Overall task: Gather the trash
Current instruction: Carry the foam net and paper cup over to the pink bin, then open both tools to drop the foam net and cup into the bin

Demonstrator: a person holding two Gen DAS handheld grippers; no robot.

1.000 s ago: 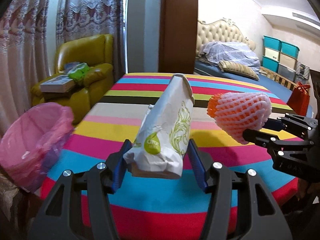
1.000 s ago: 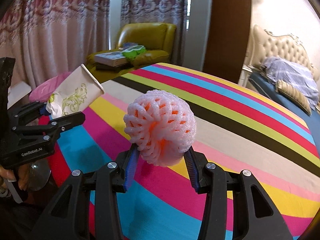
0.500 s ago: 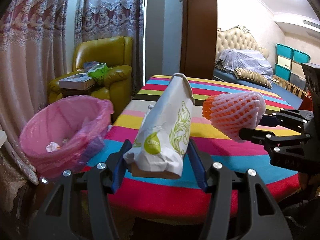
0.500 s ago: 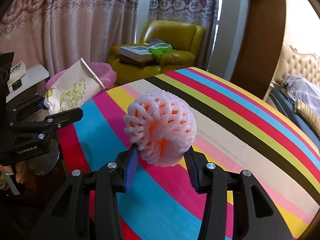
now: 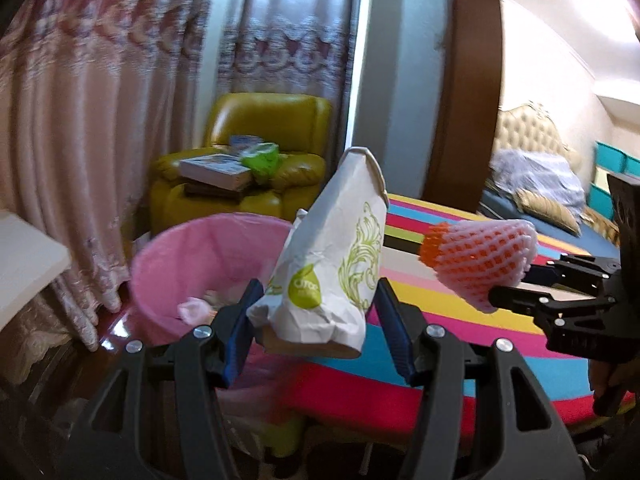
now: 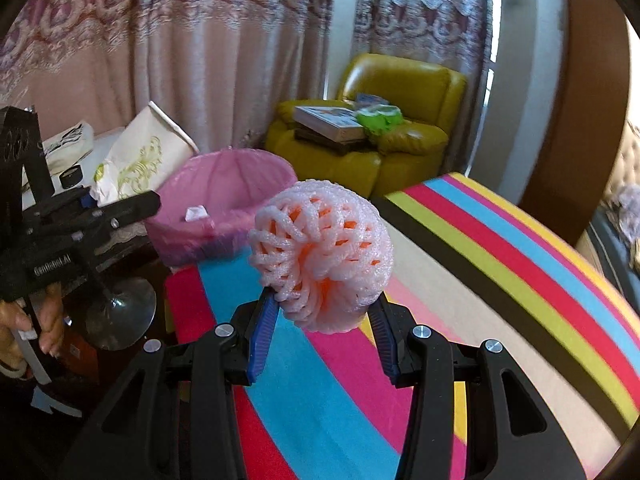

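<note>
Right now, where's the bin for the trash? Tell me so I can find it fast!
Find the yellow armchair by the pink curtains. In front of it, off the corner of the striped table, stands the trash bin. It is the only round tub lined with a shiny pink bag, with a few scraps already inside.

Both wrist views face pink bin (image 5: 208, 264) (image 6: 228, 200); close-up, share yellow armchair (image 5: 256, 160) (image 6: 392, 120).
</note>
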